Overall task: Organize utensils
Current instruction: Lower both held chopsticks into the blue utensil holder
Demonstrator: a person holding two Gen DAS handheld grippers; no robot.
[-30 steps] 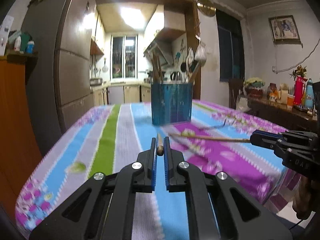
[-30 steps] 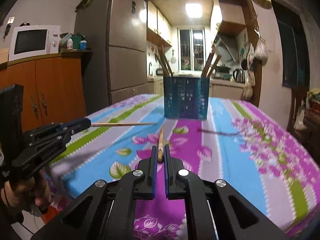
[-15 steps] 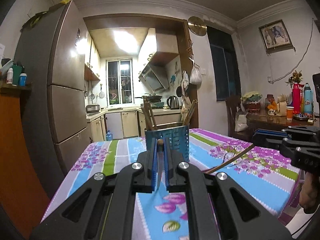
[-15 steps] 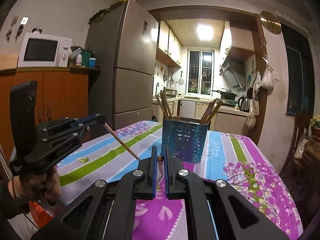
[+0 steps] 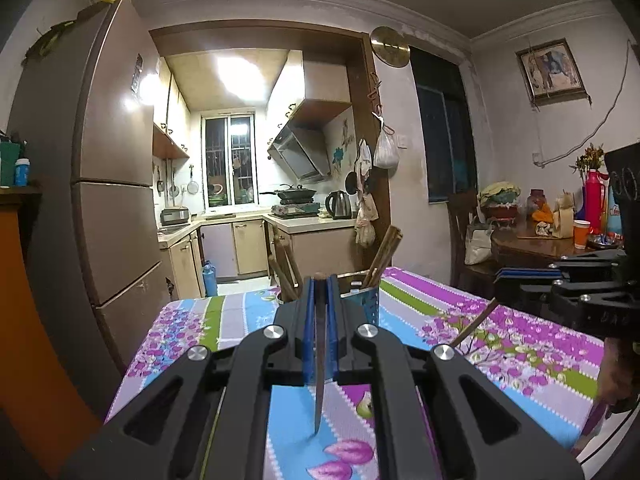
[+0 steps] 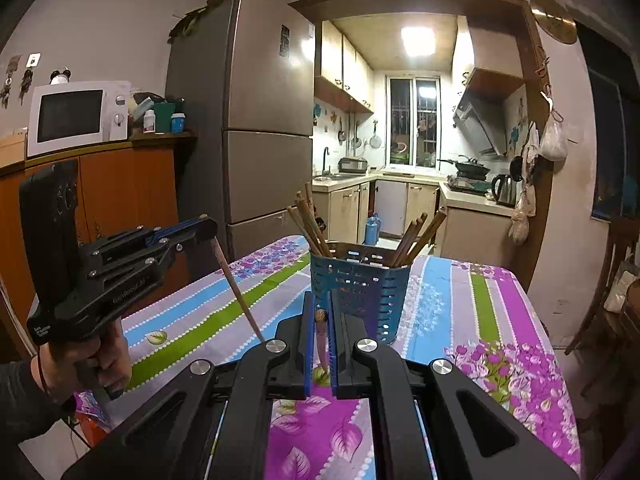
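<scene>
Hanging tip-down from each gripper [image 5: 320, 304] [image 6: 320, 312], seemingly 1 chopstick [image 5: 319, 360] [image 6: 322, 344].

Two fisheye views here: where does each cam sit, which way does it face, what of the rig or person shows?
Left wrist: on the left gripper, facing the kitchen doorway over the table; own fingers pinch a chopstick.
Right wrist: on the right gripper, facing the kitchen; own fingers pinch another chopstick; the left hand shows.
Shared: blue utensil holder, each other's gripper.
</scene>
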